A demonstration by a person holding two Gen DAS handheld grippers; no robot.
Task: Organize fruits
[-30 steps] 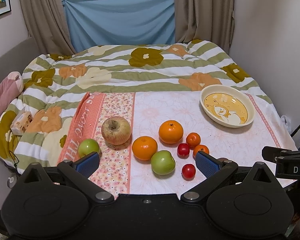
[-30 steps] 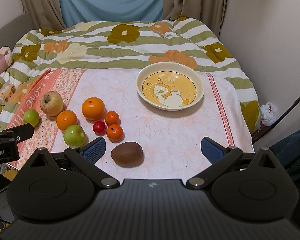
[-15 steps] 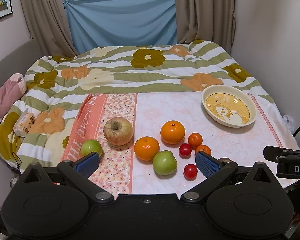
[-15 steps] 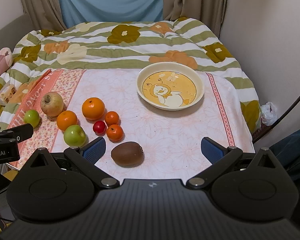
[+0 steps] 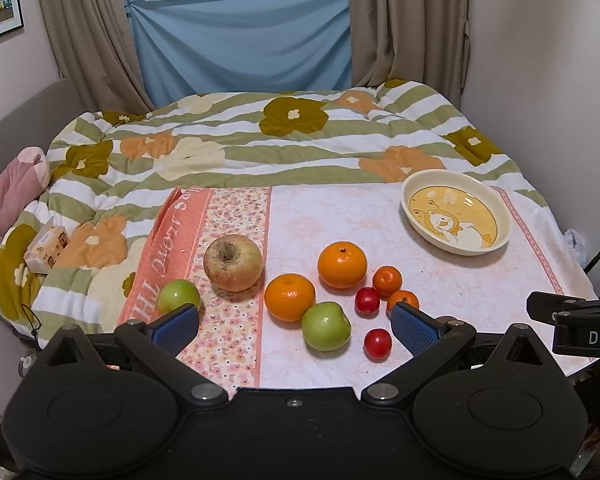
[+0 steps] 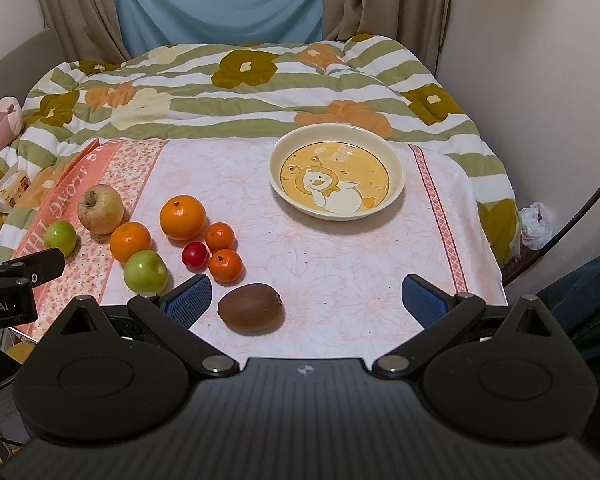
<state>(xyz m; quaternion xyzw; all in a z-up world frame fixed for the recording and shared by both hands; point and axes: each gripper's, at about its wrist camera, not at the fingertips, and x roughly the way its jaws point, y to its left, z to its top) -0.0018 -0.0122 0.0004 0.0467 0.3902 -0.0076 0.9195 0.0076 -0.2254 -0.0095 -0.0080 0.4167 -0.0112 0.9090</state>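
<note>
Fruit lies in a cluster on a pink floral cloth (image 6: 340,268) over the bed. There is a brownish apple (image 5: 233,262), two green apples (image 5: 326,325) (image 5: 179,296), two oranges (image 5: 342,264) (image 5: 289,297), two small mandarins (image 6: 219,236) (image 6: 225,265), red cherry tomatoes (image 5: 377,344) (image 5: 367,300) and a kiwi (image 6: 251,307). An empty cream plate with a duck picture (image 6: 337,176) sits at the right back. My left gripper (image 5: 296,326) is open, near the cluster's front. My right gripper (image 6: 307,300) is open, with the kiwi between its fingers' span.
A striped flowered quilt (image 5: 260,140) covers the bed behind the cloth. A pink pillow (image 5: 8,196) and a small packet (image 5: 46,244) lie at the left. A wall stands close on the right; curtains hang at the back.
The left wrist view has shifted slightly, so the fruit sits a little further ahead. The right gripper and all the fruit have stayed still.
</note>
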